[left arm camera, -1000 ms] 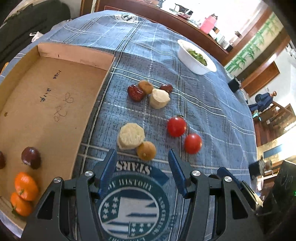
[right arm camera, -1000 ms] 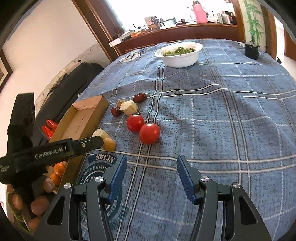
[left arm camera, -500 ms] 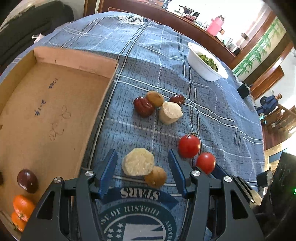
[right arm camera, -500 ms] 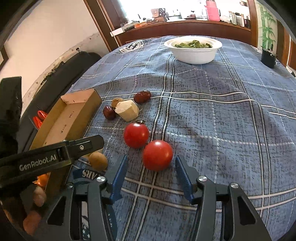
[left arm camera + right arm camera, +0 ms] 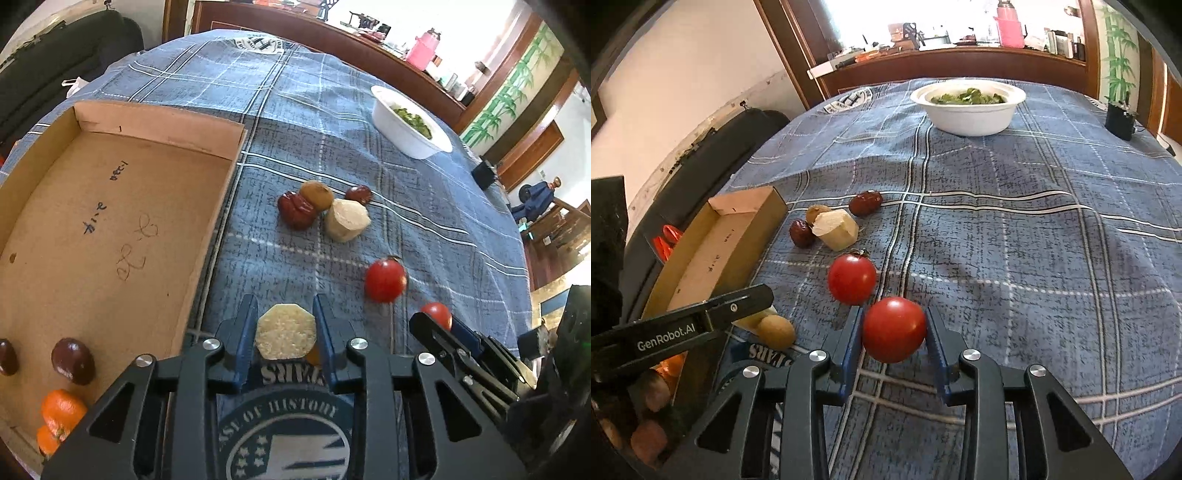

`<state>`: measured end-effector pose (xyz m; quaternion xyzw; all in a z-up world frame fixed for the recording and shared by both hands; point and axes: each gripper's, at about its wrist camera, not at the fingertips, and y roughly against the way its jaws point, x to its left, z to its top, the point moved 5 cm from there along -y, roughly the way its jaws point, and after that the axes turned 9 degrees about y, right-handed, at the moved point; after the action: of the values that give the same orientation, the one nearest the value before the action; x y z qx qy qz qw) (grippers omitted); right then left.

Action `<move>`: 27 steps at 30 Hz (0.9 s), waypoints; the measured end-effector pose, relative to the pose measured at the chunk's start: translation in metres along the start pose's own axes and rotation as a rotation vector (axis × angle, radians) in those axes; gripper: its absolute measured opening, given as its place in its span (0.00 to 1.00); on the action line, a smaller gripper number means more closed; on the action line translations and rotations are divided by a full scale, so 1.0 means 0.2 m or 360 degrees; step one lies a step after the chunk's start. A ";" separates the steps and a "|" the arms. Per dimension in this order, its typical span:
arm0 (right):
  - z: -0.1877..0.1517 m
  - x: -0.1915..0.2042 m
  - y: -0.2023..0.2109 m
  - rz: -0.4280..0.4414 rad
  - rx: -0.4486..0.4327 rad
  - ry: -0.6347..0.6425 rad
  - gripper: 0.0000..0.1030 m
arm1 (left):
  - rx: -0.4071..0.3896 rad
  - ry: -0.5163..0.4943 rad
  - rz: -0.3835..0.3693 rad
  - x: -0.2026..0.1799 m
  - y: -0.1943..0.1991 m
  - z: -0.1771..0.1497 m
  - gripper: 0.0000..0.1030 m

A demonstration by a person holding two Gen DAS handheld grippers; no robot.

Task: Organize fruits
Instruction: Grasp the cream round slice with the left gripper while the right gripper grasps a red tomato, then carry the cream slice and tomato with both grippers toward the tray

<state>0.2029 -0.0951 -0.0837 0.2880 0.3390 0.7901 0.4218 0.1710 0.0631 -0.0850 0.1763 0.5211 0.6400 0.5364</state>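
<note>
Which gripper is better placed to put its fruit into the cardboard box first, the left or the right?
Probably the left. The left gripper clasps the pale cut piece right beside the cardboard box wall. The right gripper, around a tomato, sits farther from it.

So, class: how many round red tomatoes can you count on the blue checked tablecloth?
2. One round red tomato sits between the right gripper fingers; the other tomato lies just beyond it, nearer the cardboard tray. None seems hidden.
</note>
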 end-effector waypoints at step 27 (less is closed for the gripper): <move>-0.07 0.20 0.43 0.0072 -0.0172 0.0050 0.33 | -0.0273 -0.0188 0.0156 0.06 0.43 -0.16 0.27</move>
<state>0.1328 -0.1009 -0.0197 0.2599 0.2958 0.8210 0.4134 0.0974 0.0687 -0.0277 0.1925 0.4226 0.6963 0.5473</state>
